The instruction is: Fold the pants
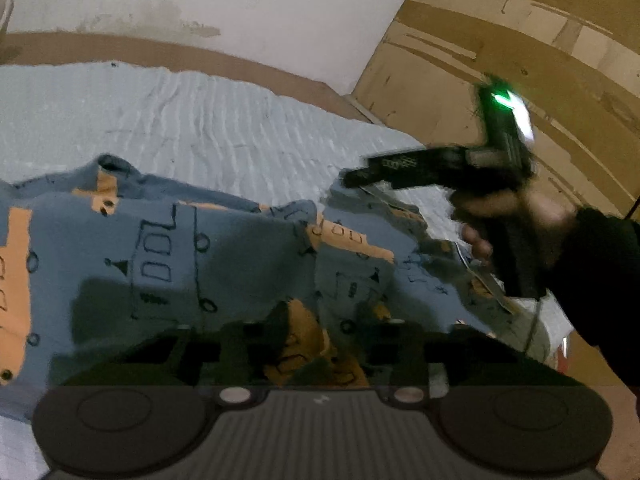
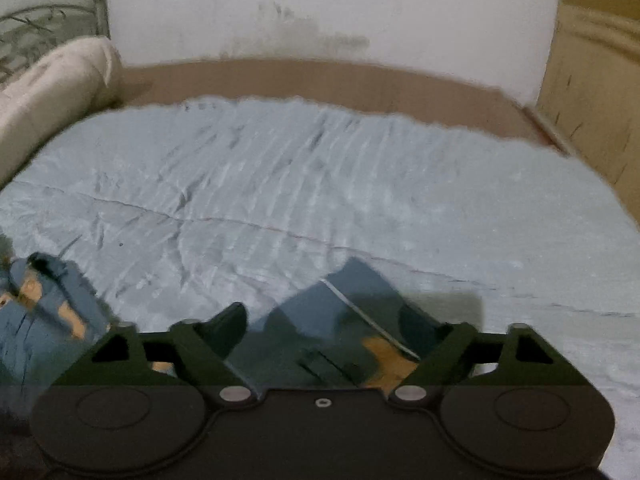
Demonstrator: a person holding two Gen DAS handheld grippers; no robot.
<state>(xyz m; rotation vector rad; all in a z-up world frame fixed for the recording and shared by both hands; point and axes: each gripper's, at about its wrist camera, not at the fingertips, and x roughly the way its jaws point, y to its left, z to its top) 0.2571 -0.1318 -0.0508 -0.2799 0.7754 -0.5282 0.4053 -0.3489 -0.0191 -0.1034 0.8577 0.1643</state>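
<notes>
Blue-grey pants (image 1: 180, 248) with orange patches and drawn black outlines lie crumpled on the pale blue bedsheet (image 1: 200, 120). My left gripper (image 1: 316, 344) sits low over them, its jaws close together, pinching a raised fold of orange and blue cloth. A hand in a dark sleeve holds my right gripper (image 1: 356, 176), blurred, above the pants' right end. In the right wrist view my right gripper (image 2: 328, 324) stands wide open over a corner of the pants (image 2: 352, 304). That cloth lies between the fingers without being pressed. Another part of the pants (image 2: 52, 300) shows at the left.
The bedsheet (image 2: 320, 180) stretches wide beyond the pants. A cream pillow (image 2: 52, 84) and a metal headboard (image 2: 40, 24) stand at the back left. A brown bed edge (image 2: 320, 76) runs along the white wall. A wooden cupboard (image 1: 520, 40) rises at the right.
</notes>
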